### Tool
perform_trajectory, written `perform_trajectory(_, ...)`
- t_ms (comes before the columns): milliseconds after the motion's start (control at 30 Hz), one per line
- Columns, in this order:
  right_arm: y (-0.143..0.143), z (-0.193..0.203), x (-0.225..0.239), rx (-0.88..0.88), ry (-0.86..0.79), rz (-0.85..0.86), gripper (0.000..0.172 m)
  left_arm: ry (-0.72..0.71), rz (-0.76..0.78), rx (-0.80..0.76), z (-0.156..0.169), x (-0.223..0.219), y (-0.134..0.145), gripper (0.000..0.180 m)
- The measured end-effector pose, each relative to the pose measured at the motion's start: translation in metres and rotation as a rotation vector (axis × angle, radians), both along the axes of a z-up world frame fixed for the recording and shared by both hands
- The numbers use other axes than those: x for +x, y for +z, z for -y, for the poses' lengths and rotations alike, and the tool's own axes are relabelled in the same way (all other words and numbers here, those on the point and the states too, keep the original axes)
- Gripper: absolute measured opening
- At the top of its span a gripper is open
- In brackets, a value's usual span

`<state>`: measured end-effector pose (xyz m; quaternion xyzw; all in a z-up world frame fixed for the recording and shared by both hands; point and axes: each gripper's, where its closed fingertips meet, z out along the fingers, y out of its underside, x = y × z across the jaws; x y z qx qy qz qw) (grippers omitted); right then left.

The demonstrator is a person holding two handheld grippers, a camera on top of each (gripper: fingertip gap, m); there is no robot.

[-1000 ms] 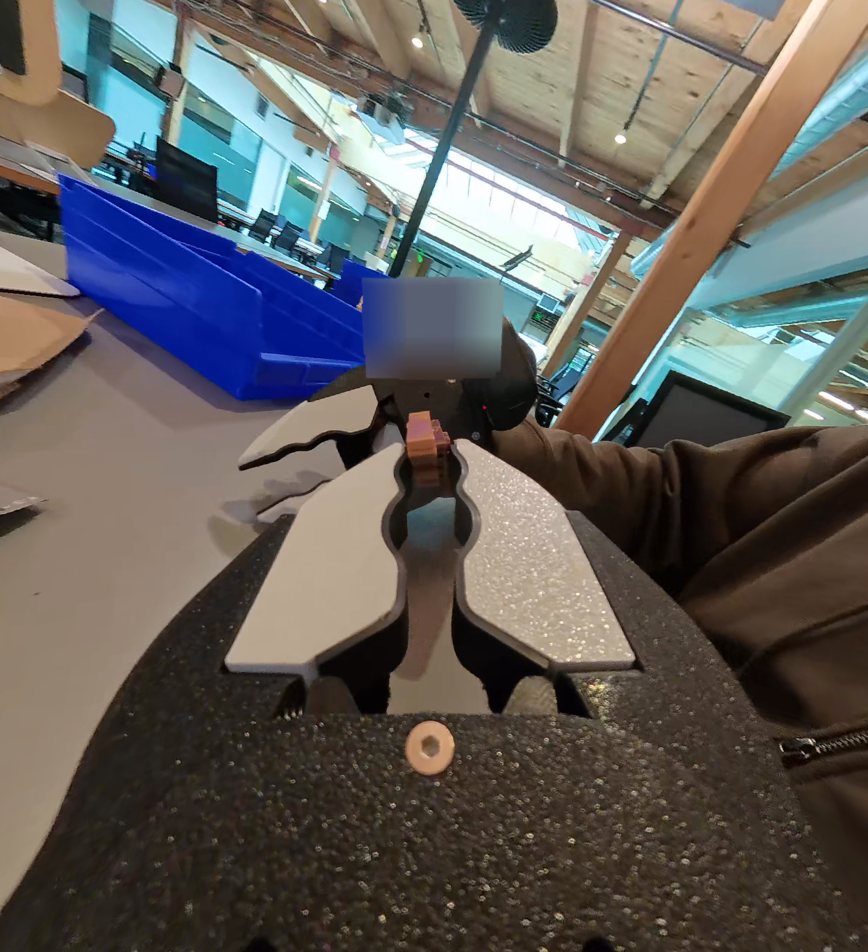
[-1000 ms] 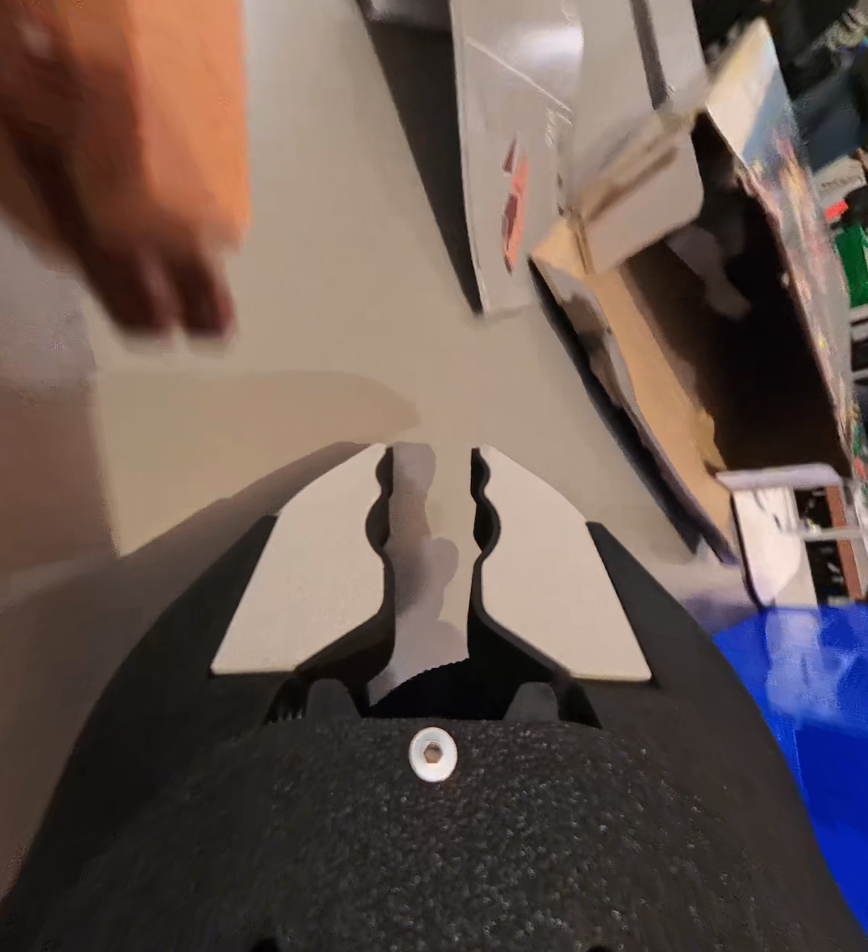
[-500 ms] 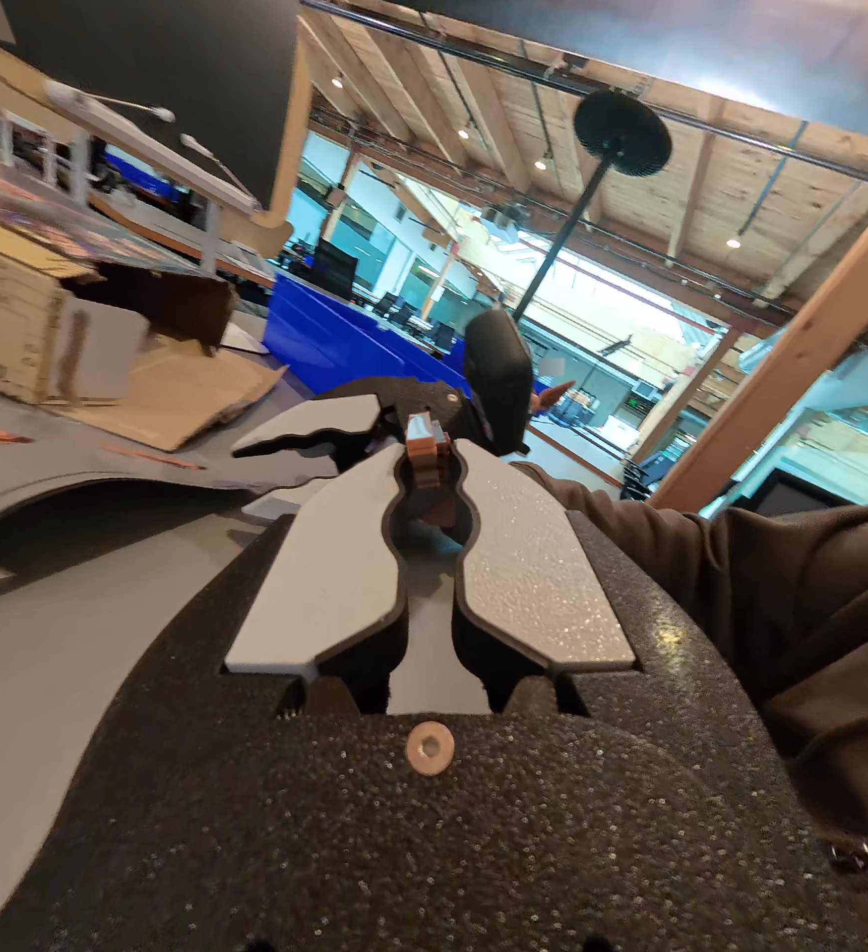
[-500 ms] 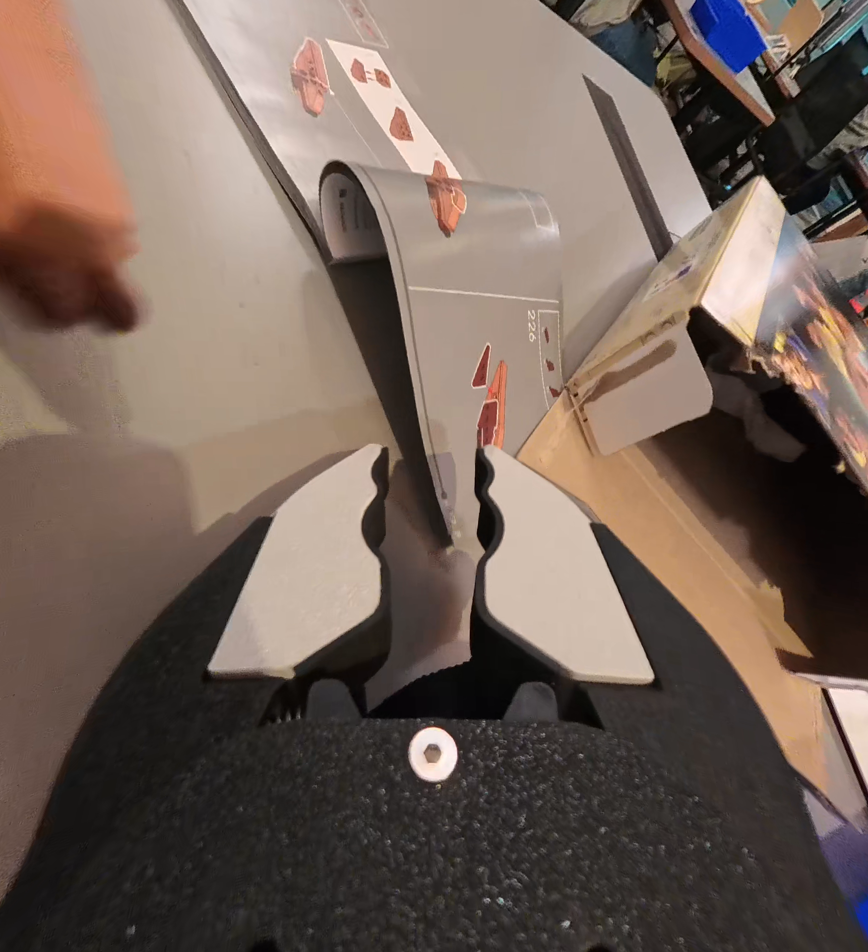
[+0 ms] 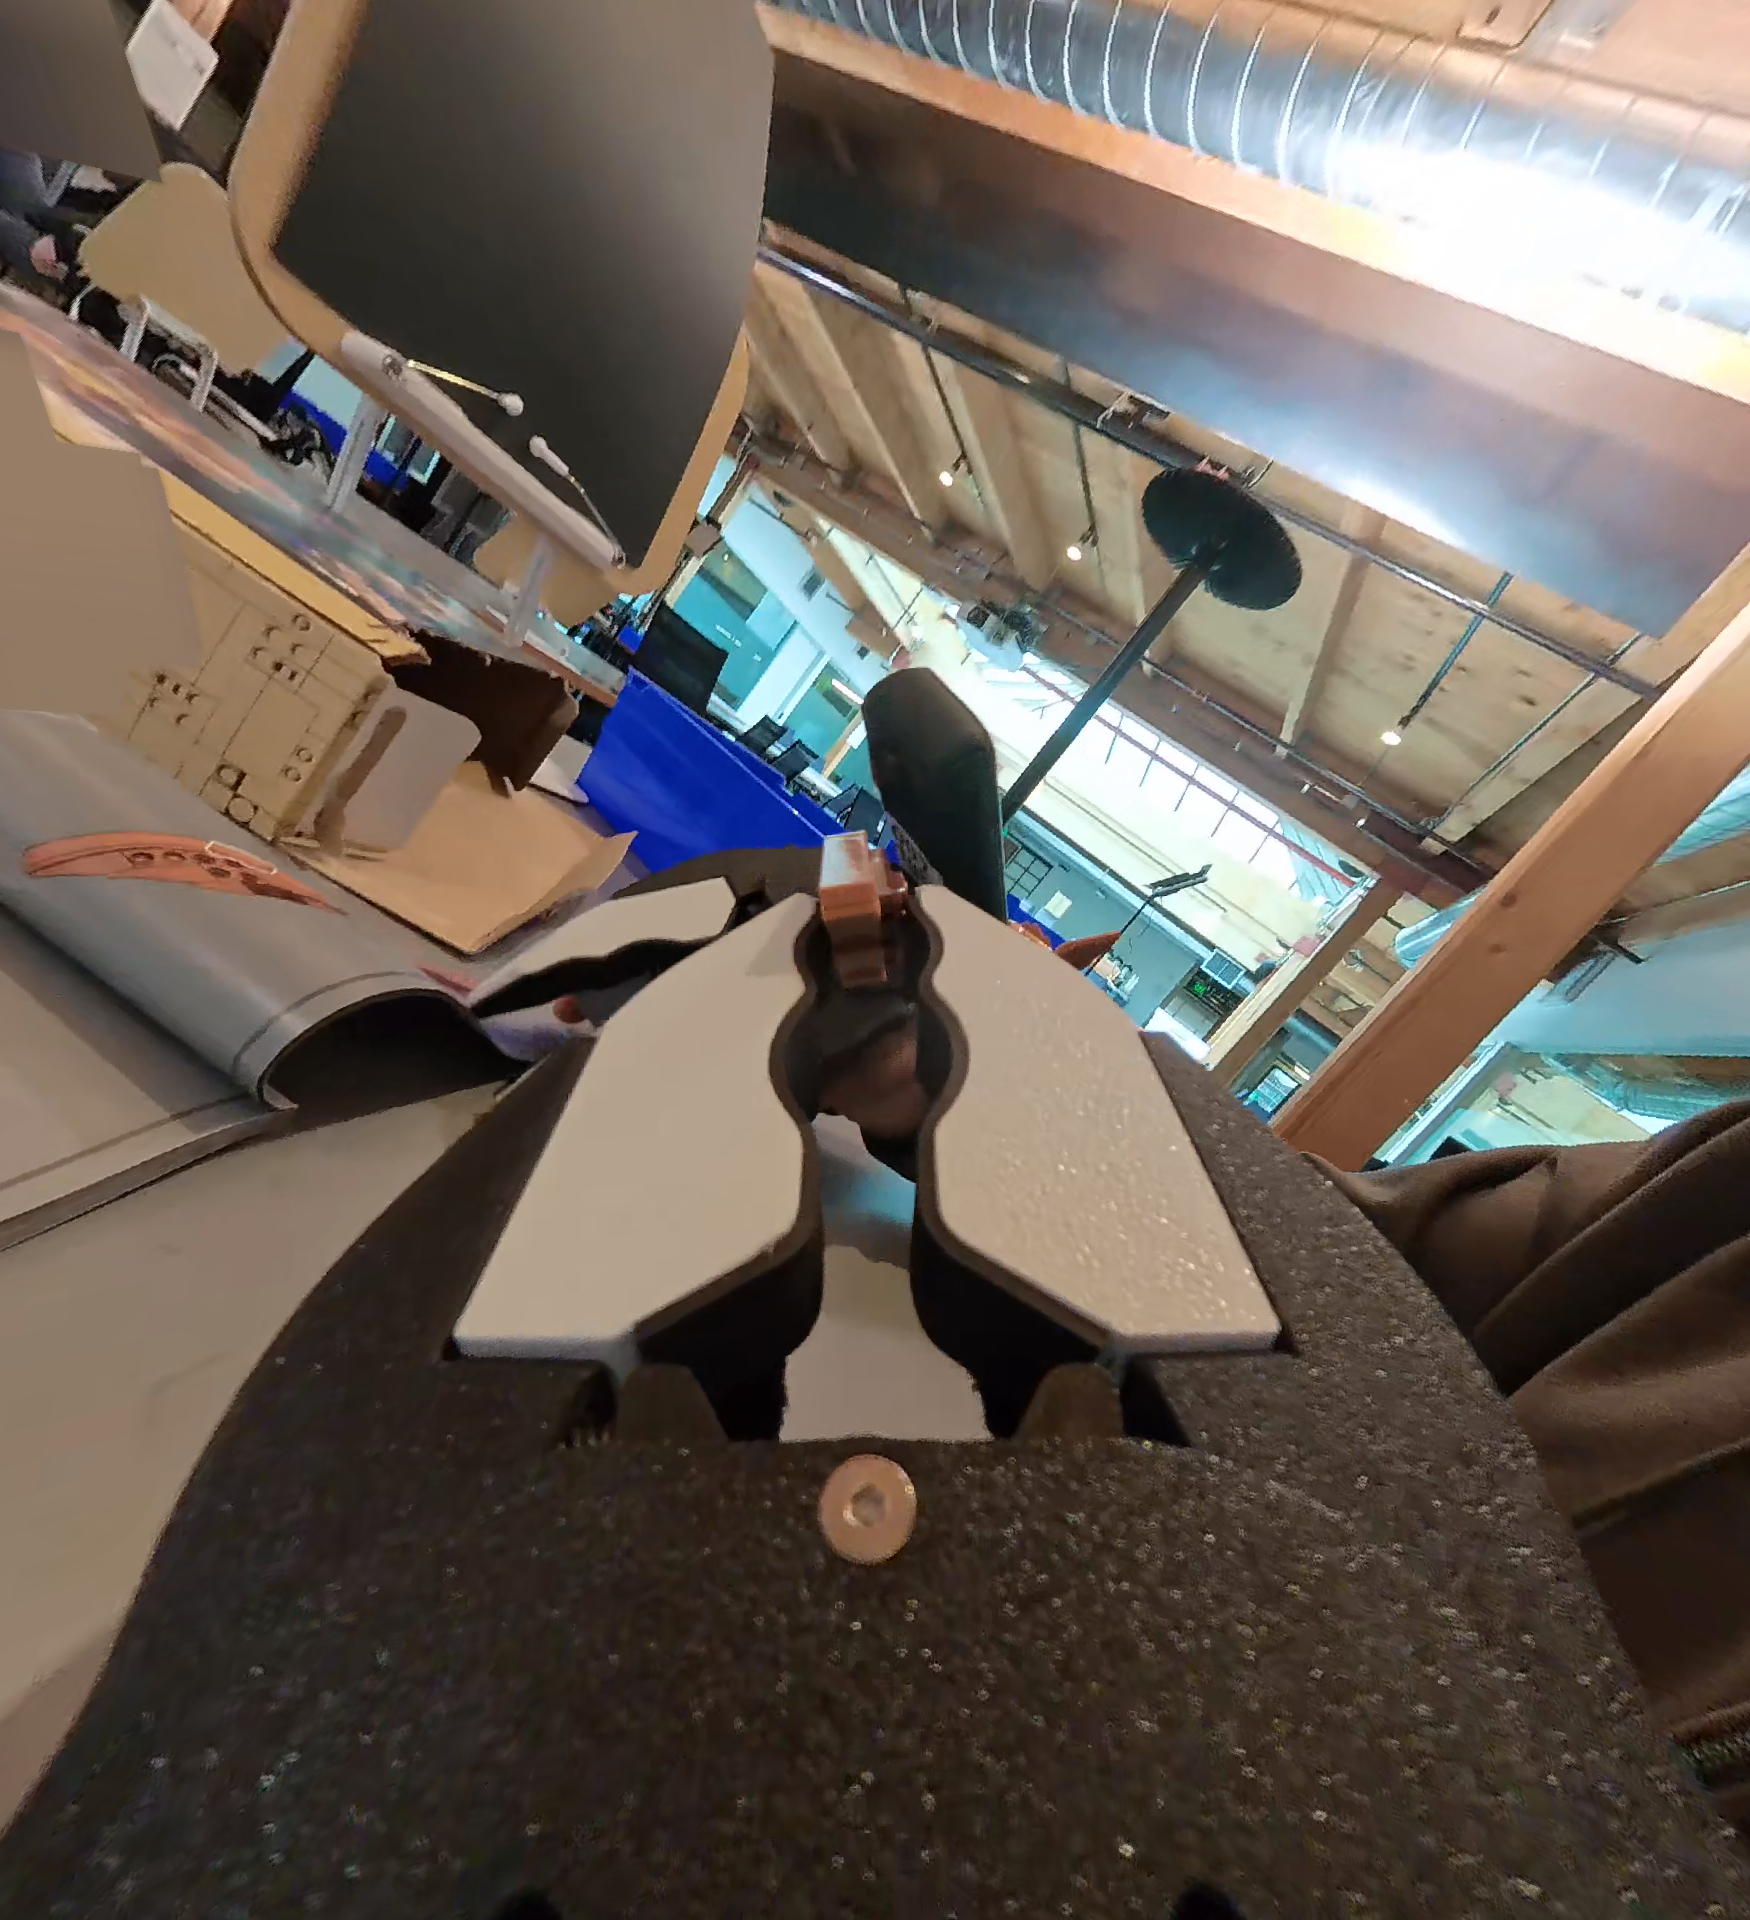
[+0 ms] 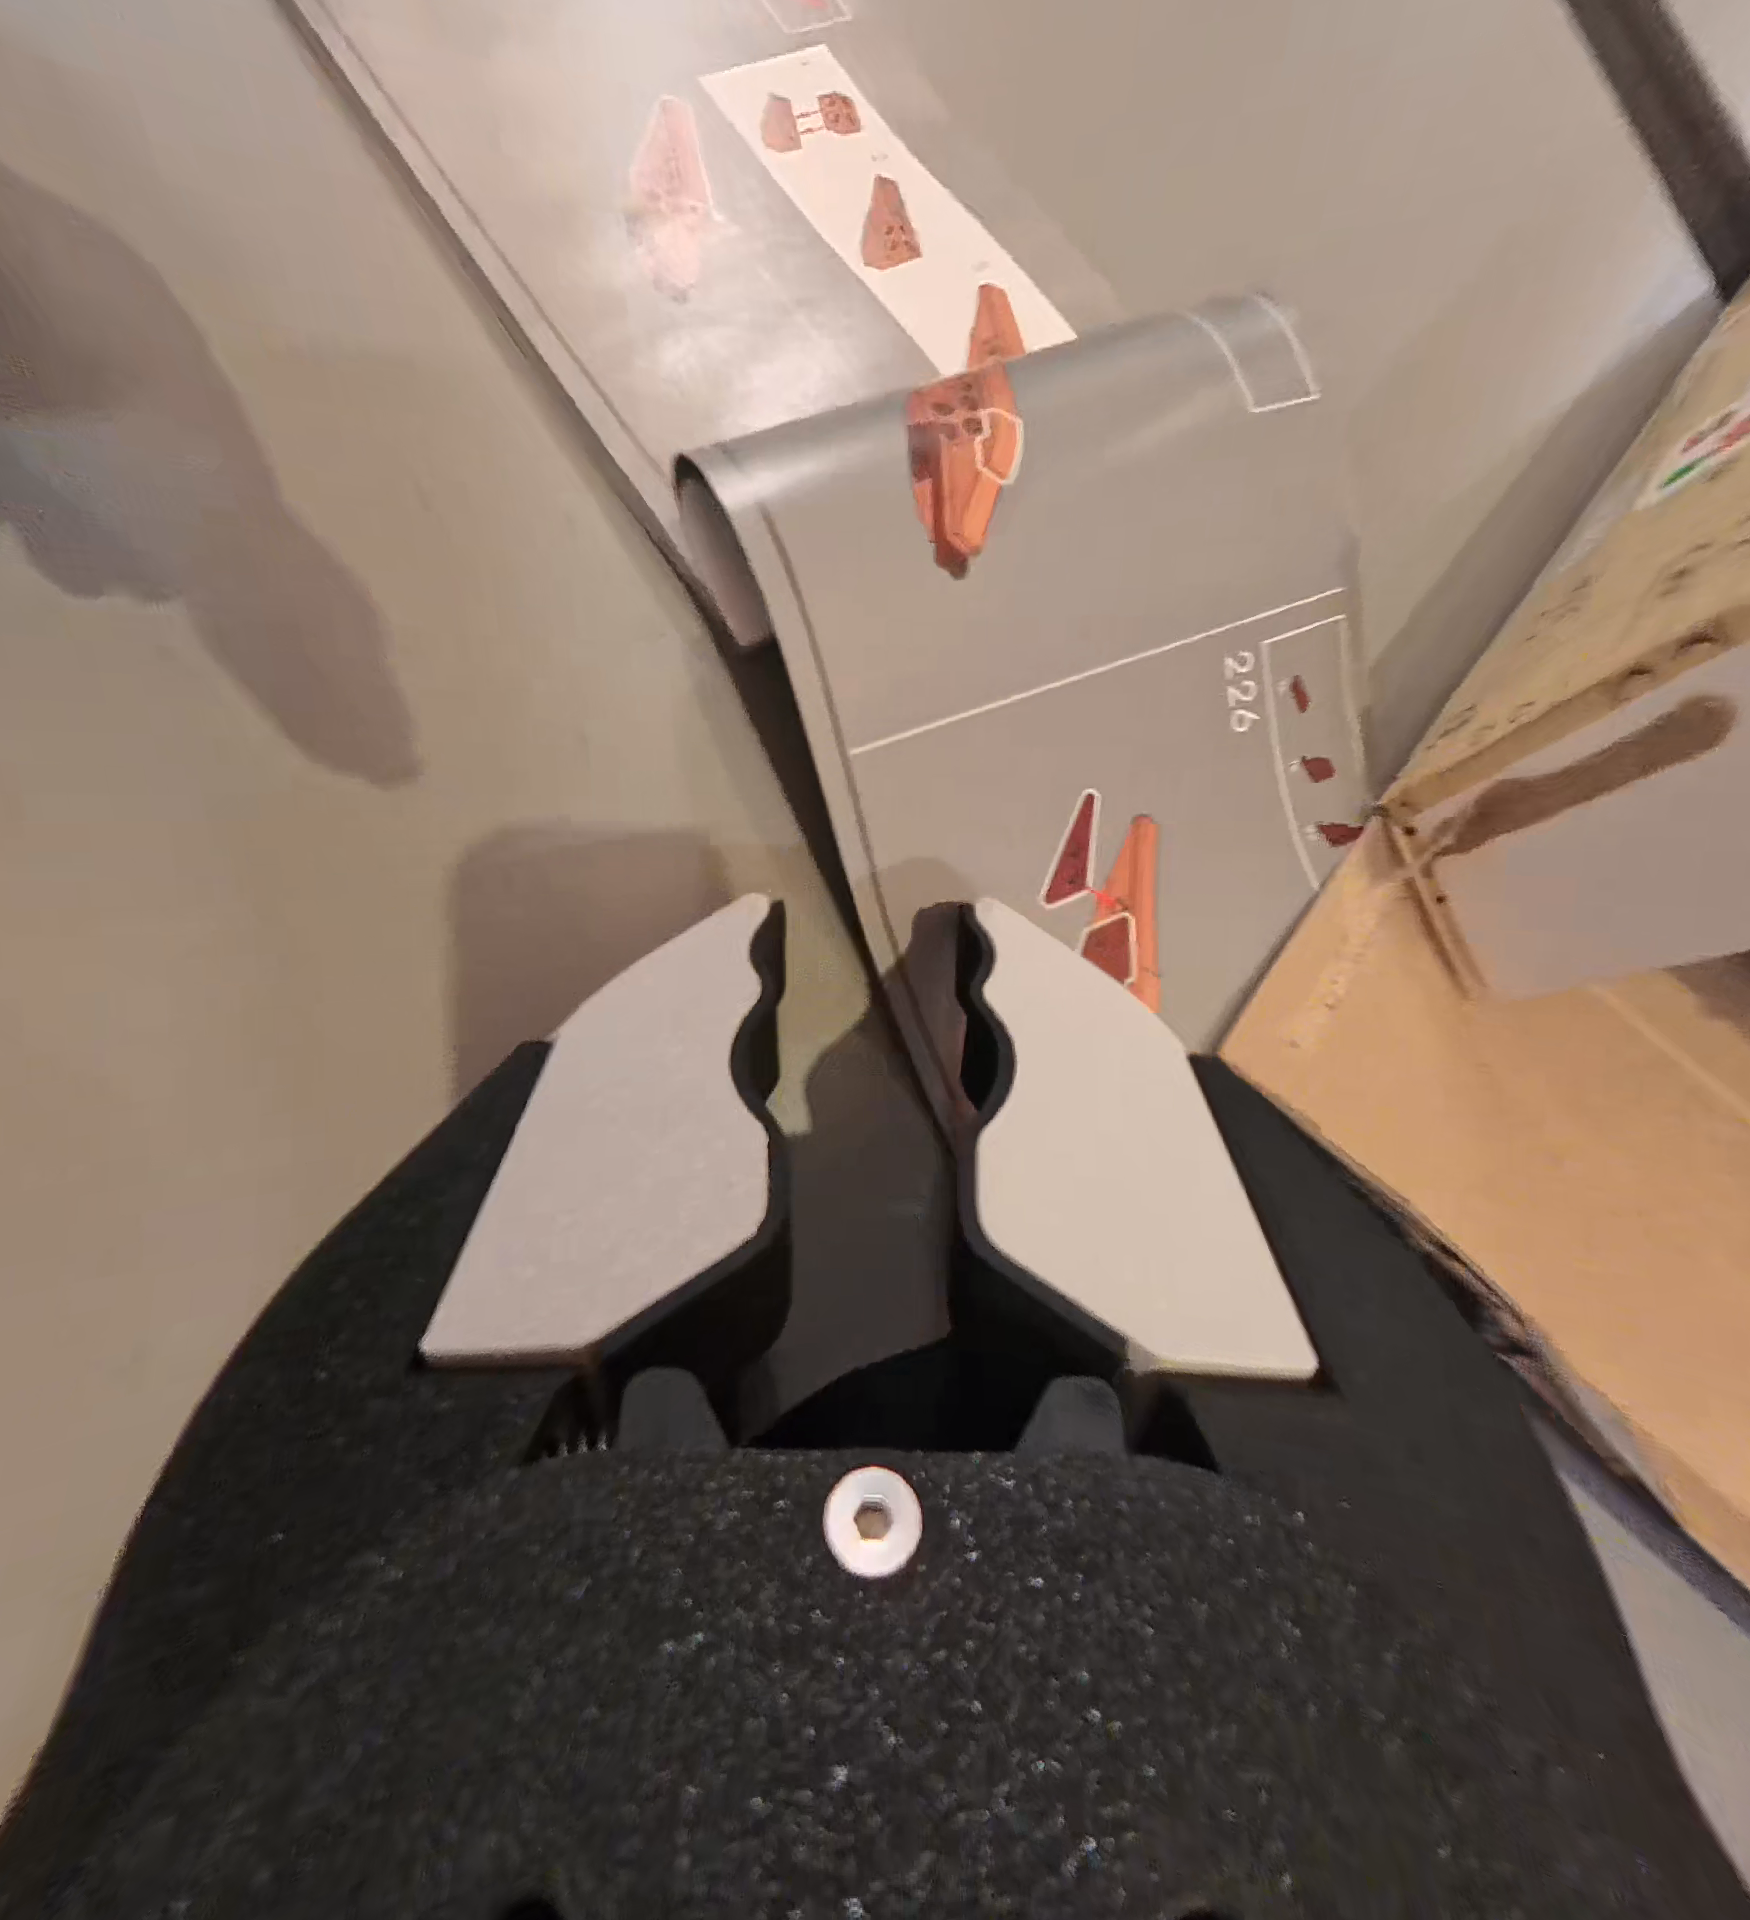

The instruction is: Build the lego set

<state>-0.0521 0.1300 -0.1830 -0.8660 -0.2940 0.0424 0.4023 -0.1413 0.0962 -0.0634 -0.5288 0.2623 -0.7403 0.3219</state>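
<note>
My left gripper [image 5: 863, 902] is shut on a small brown toy brick [image 5: 850, 925]; both pads press on it at the tips, and it is held above the grey table [image 5: 71, 1351]. My right gripper [image 6: 866, 914] is open. The edge of a curled grey page [image 6: 1037, 582] of an open instruction booklet [image 6: 746, 208] stands between its fingers, close to the right finger [image 6: 1089, 1091], and the pads do not press on it. In the left wrist view the right gripper [image 5: 632, 935] shows just beyond my left fingertips, at the curled page [image 5: 227, 935].
An open cardboard box [image 6: 1536, 1143] lies right of the booklet and also shows in the left wrist view [image 5: 258, 686]. A blue bin [image 5: 684, 779] stands behind it. A person's brown sleeve [image 5: 1577, 1351] is at the right. A dark monitor [image 5: 507, 229] hangs over the table. Across from one pair of fingers to the other is roughly 15 cm.
The right gripper has moved up to the curled page, whose edge now lies between its open fingers. The left gripper has swung round with the brown brick still in its grasp.
</note>
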Motion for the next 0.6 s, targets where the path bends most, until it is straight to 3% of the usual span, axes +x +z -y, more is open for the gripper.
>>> perform_trajectory(200, 0.000, 0.002, -0.013, 0.003, 0.012, 0.055, 0.034, 0.033, 0.072, -0.028, -0.005, -0.011, 0.006, 0.013)
perform_trajectory(333, 0.015, -0.003, -0.002, 0.109, -0.009, 0.152, 0.034, 0.052, 0.112, -0.044, -0.008, -0.019, 0.009, 0.013)
perform_trajectory(600, 0.012, 0.006, 0.017, 0.093, 0.045, 0.222, 0.033, 0.055, 0.154, -0.079, -0.012, -0.025, 0.011, 0.013)
